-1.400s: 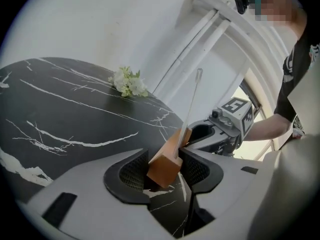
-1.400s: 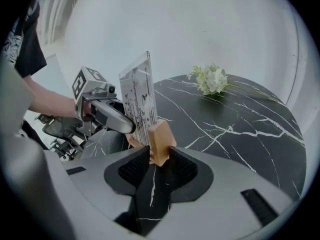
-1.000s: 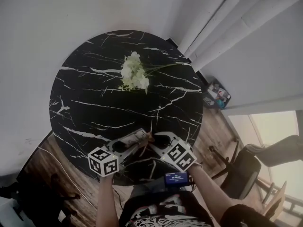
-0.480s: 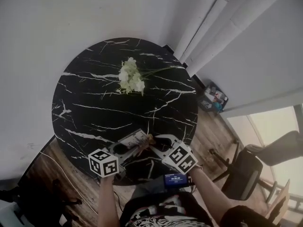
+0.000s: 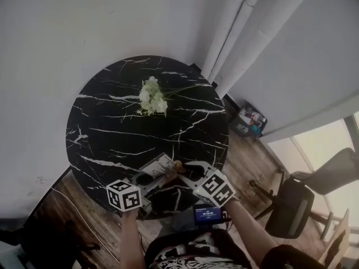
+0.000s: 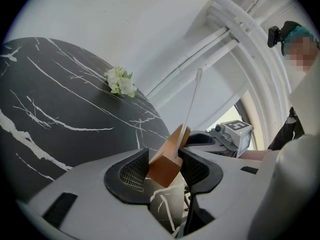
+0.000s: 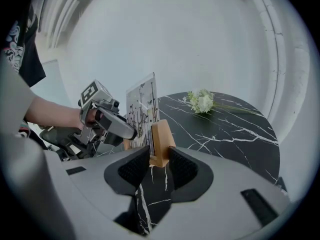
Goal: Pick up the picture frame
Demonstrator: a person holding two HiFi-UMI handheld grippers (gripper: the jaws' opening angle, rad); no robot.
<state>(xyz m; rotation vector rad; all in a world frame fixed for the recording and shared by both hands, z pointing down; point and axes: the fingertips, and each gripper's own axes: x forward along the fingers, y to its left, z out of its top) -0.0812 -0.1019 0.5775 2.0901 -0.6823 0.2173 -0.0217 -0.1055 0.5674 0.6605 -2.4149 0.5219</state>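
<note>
The picture frame (image 5: pixel 157 165) is a thin pale printed panel standing in a wooden base block (image 5: pixel 178 166). It hangs over the near edge of the round black marble table (image 5: pixel 112 122). My left gripper (image 5: pixel 162 174) is shut on one end of the wooden block (image 6: pixel 167 160), and the panel's edge (image 6: pixel 193 99) rises above the jaws. From the other side my right gripper (image 5: pixel 184 171) is shut on the block (image 7: pixel 161 140), with the panel (image 7: pixel 142 115) upright beside it. Each gripper shows in the other's view: the right gripper (image 6: pixel 220 136) and the left gripper (image 7: pixel 107 121).
A bunch of white flowers (image 5: pixel 151 97) lies on the far half of the table. White pipes (image 5: pixel 241 32) run up the wall at the right. On the wooden floor stand a small box of items (image 5: pixel 249 119) and a dark chair (image 5: pixel 289 206).
Both grippers have risen a little with the picture frame held between them. The head view has shifted, so the table sits slightly lower and further right in it.
</note>
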